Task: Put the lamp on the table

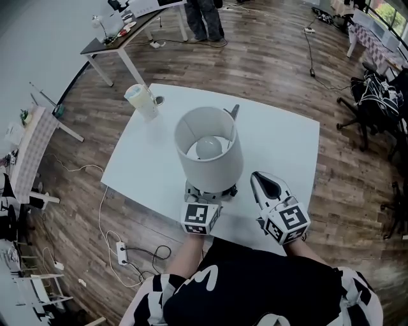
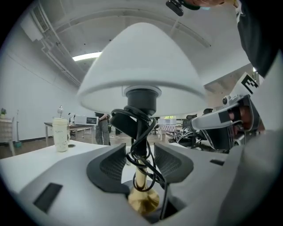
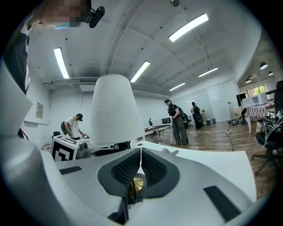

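Note:
A lamp with a white drum shade (image 1: 208,153) stands upright on the white table (image 1: 280,134), close to its near edge. My left gripper (image 1: 205,196) reaches in under the shade at the lamp's foot. In the left gripper view its jaws stand apart on either side of the brass stem (image 2: 140,178) and the black cord wound round it, and the pads do not press on either; the left gripper (image 2: 139,161) is open. My right gripper (image 1: 261,181) lies just right of the lamp, apart from it. Its pads meet, holding nothing, in the right gripper view (image 3: 140,165), where the shade (image 3: 112,110) rises at the left.
A pale lidded cup (image 1: 141,100) stands at the table's far left corner. A small dark object (image 1: 233,111) lies behind the lamp. A power strip (image 1: 121,253) with cables lies on the floor at the left. Office chairs (image 1: 373,95) stand at the right. A person (image 1: 205,19) stands far off.

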{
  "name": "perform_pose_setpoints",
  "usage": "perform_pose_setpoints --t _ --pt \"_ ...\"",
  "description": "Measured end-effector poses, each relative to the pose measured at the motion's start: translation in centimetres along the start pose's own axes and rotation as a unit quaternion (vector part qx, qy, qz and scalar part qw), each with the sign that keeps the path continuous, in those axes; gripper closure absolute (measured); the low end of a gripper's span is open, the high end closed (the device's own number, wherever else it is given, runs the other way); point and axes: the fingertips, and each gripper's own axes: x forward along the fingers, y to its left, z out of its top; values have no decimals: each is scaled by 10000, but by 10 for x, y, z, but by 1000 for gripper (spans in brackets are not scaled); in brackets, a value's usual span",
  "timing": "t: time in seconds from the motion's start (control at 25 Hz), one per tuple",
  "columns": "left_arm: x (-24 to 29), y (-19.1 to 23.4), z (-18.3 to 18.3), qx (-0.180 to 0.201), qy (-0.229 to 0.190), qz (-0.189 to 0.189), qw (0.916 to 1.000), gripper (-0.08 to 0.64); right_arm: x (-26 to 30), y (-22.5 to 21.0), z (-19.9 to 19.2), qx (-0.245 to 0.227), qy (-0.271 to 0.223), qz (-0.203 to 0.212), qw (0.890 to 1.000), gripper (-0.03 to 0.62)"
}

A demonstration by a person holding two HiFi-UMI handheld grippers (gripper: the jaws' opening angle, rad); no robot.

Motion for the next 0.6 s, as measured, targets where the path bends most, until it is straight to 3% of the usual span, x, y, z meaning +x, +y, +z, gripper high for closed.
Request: perform_pose_setpoints --t 0.4,0.6 --pt "-63 -11 -3 -180 -93 651 9977 380 -29 13 6 -37 -206 247 9995 572" --pt "-89 -31 16 -167 -373 762 9963 485 -46 23 8 -62 -300 385 9988 572"
